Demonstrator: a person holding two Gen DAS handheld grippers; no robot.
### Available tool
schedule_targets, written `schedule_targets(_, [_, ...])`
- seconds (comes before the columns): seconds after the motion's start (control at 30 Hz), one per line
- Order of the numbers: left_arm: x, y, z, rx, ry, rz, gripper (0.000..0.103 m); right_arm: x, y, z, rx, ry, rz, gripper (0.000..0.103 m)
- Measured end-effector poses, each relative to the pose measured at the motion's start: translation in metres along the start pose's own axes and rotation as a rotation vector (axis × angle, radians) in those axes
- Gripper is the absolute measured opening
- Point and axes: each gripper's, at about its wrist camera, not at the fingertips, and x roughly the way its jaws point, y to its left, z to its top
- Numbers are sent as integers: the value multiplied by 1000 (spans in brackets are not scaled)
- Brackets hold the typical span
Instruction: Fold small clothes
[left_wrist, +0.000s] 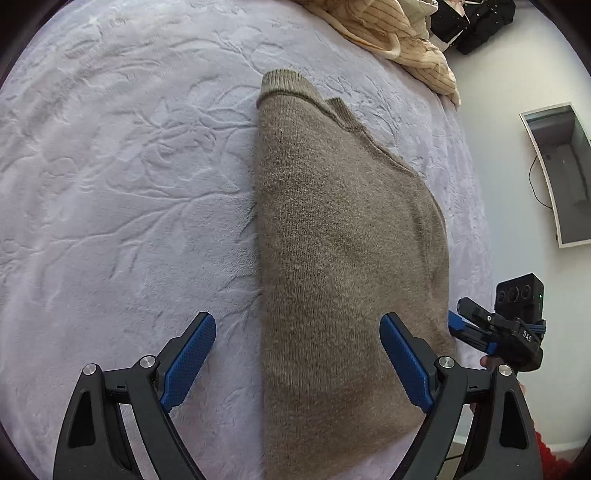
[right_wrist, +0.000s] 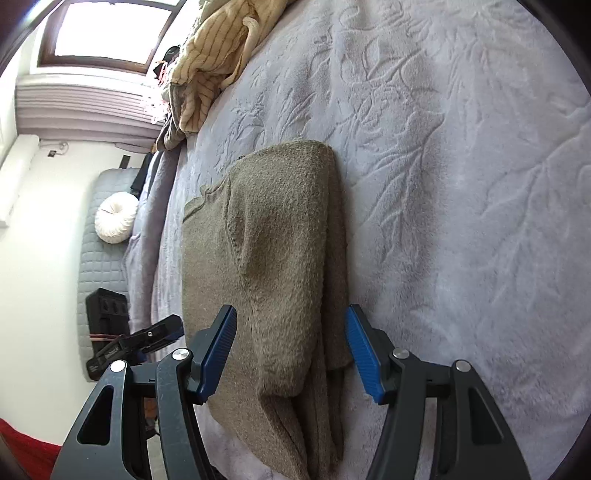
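Note:
A grey-brown knit sweater (left_wrist: 332, 240) lies folded lengthwise into a long strip on the lilac embossed bed cover (left_wrist: 129, 166), its ribbed hem at the far end. My left gripper (left_wrist: 297, 319) hovers open over the near end. One blue pad is over the bare cover, the other over the knit, and nothing is pinched. In the right wrist view the same sweater (right_wrist: 280, 240) shows its folded layers. My right gripper (right_wrist: 291, 312) stands open astride it, pads clear of the cloth. Each gripper shows in the other's view: the right gripper (left_wrist: 491, 328) and the left gripper (right_wrist: 147, 339).
A cream striped garment (left_wrist: 399, 33) is heaped at the far end of the bed, with black clothes (left_wrist: 476, 22) beyond it. Off the bed's side lie a framed mirror (left_wrist: 561, 173), a grey quilted mat (right_wrist: 99, 266) with a round white cushion (right_wrist: 115, 218), and a black box (right_wrist: 107, 314).

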Motion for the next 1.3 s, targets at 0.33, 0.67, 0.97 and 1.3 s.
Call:
schedule_targets(0.33, [39,-30,14,92,4,6,90,35,-15,18,4,97,132,65])
schedule_targets(0.67, [17,-41,10,147,-55,-11,51,28,11,4,51,64,189,28])
schedule_targets(0.97, [-47,-54,-8,187,-87,-66,50,4,64,-28,78,51,301,28])
schedule_targets(1.3, [-113,-13,-62,125,-93,-22,50,35,111,-98,93,137,368,28])
